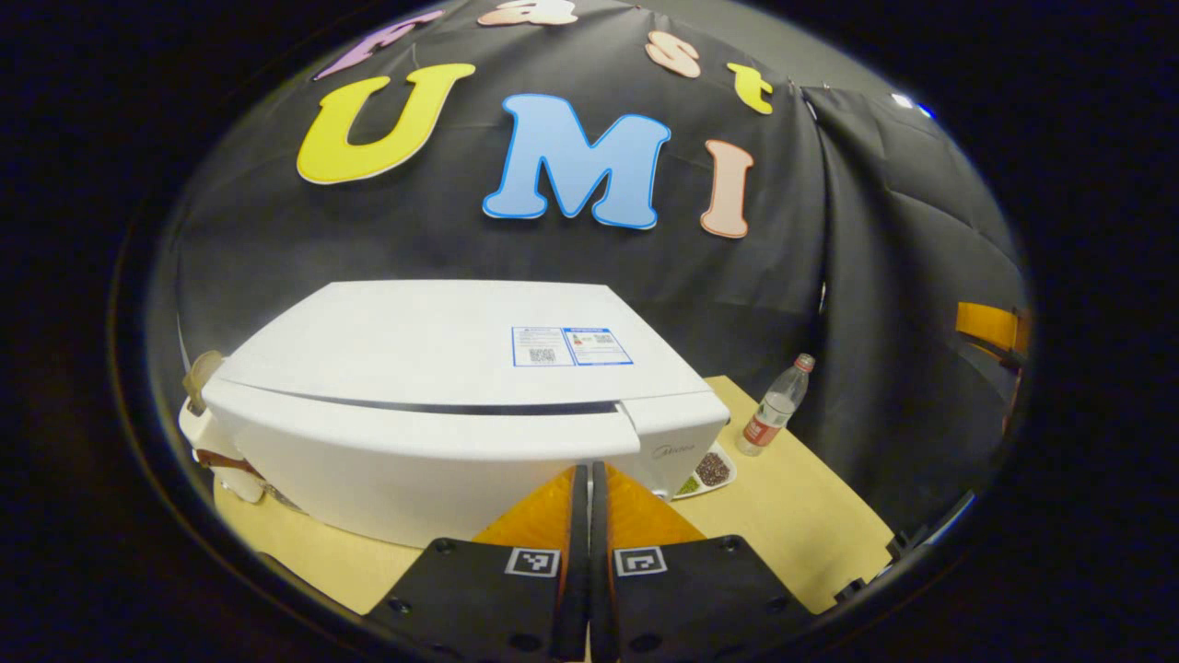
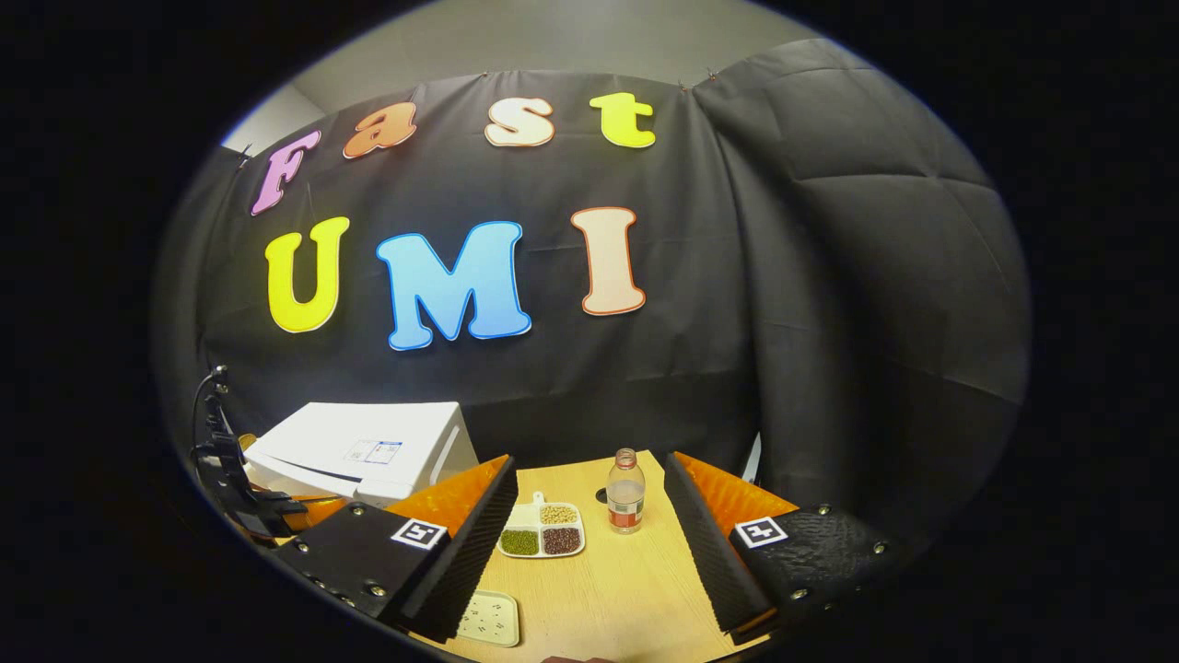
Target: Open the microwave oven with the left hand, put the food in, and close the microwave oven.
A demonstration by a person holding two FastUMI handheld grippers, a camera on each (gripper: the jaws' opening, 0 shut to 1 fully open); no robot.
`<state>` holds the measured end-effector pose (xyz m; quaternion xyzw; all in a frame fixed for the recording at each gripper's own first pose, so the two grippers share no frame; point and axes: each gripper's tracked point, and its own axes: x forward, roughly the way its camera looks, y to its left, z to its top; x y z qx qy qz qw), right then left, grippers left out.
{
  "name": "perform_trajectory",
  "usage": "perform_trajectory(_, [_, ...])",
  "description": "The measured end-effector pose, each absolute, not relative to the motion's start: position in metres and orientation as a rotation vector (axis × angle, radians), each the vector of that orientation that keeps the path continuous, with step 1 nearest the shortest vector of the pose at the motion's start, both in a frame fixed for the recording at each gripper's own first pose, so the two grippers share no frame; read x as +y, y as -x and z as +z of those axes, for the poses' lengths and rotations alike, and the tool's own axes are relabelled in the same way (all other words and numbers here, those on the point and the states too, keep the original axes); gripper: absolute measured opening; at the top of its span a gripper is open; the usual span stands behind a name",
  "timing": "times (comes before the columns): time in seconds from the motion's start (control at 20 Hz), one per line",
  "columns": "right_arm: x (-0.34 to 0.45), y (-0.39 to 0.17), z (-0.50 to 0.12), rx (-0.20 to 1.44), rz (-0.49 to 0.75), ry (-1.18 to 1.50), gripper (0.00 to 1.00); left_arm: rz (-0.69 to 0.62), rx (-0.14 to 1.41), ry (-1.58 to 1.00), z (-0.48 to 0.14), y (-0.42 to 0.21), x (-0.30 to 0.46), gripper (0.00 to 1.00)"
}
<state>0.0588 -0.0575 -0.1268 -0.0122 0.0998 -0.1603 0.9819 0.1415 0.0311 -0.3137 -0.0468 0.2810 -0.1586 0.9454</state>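
Black cloth wall [image 2: 829,304] behind light wooden table [image 2: 608,589]; grey wall [image 2: 553,37] above cloth.

white microwave [image 1: 442,368], tan wooden table [image 2: 608,580]

The left gripper [image 1: 589,516] has two black flat plates, each with a small square black-and-white marker and round screws. The right gripper [image 2: 589,543] has the same markers, screws and ribbed inner faces.

- The right gripper [image 2: 589,543], fingers spread wide, hangs above the bench [image 2: 636,599].
- A food tray [image 2: 542,530] and bottle [image 2: 625,493] sit mid-bench.
- The microwave [image 2: 364,451] stands at the bench's left edge, door closed.
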Motion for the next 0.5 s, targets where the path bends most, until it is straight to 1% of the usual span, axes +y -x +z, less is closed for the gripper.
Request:
perform_trajectory(0.25, [-0.056,-0.065,-0.131,0.215,-0.318,0.029,0.98,-0.311,0.566,0.105,-0.315,-0.144,0.033,0.08])
perform_trajectory(0.5, [-0.047,-0.071,-0.135,0.224,-0.286,0.023,0.98,-0.321,0.566,0.095,-0.315,-0.144,0.033,0.07])
